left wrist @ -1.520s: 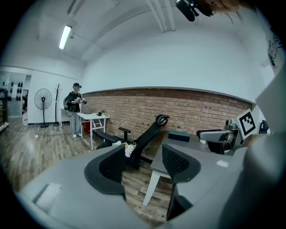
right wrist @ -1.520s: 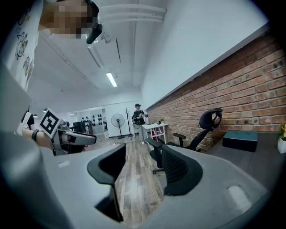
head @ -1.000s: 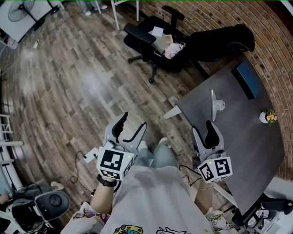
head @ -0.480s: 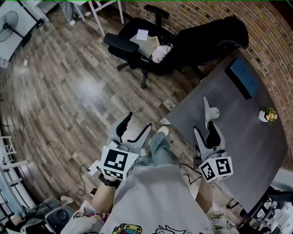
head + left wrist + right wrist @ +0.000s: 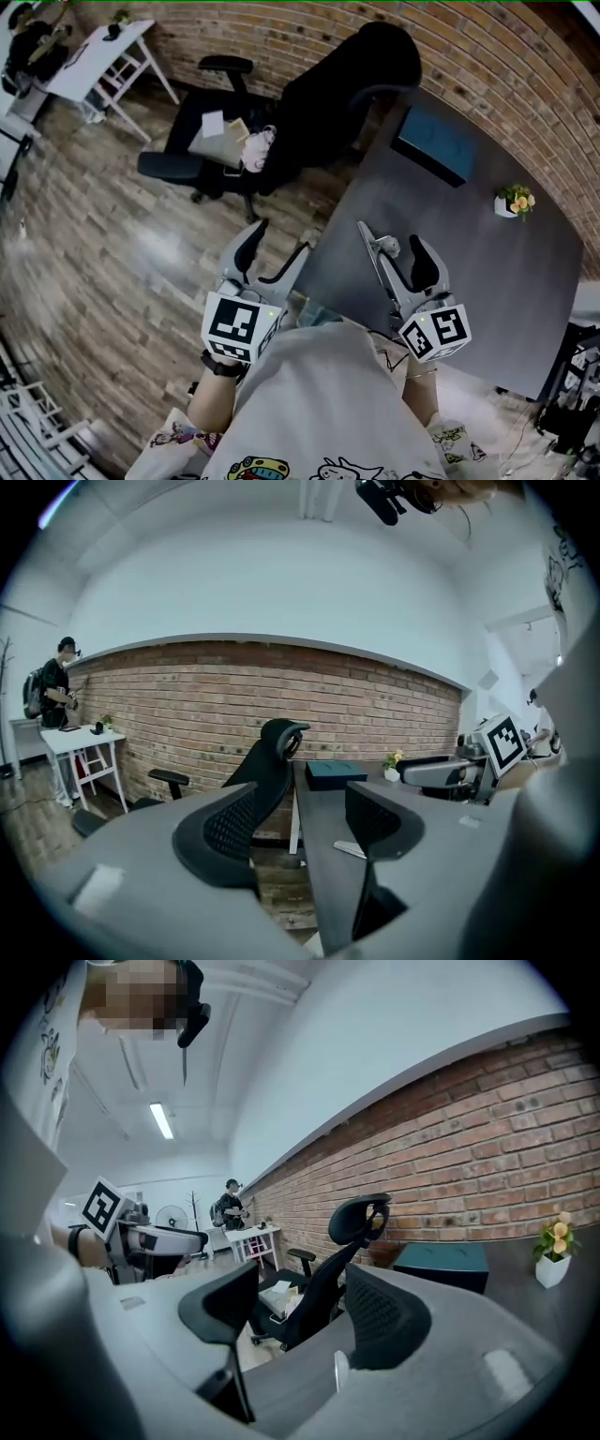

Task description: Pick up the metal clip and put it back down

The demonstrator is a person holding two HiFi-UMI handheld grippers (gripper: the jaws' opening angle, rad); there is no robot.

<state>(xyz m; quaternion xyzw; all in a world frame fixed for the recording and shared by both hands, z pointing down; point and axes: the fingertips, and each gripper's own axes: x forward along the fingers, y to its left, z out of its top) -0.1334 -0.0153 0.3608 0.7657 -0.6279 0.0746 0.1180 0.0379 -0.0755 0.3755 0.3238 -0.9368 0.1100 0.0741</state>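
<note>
The metal clip (image 5: 377,247), a thin pale strip with a small knob, lies near the left edge of the dark grey table (image 5: 487,272). My right gripper (image 5: 403,258) hovers over the table just right of it. It is open, the jaws having just widened, with nothing between them. The right gripper view shows the clip (image 5: 339,1370) low between the jaws on the table. My left gripper (image 5: 278,242) is also open, just widened and empty. It hangs over the floor beside the table's edge. From there the clip (image 5: 349,850) shows on the table to the right.
A teal box (image 5: 436,145) and a small potted plant (image 5: 514,202) sit at the table's far side by the brick wall. A black office chair (image 5: 328,94) stands at the table's corner, and another chair with papers (image 5: 220,145) to its left. A person (image 5: 56,682) stands by a white table far off.
The head view has swung so that the table and chairs lie closer and further left. Both grippers have moved toward the table, and the right one now sits beside the clip.
</note>
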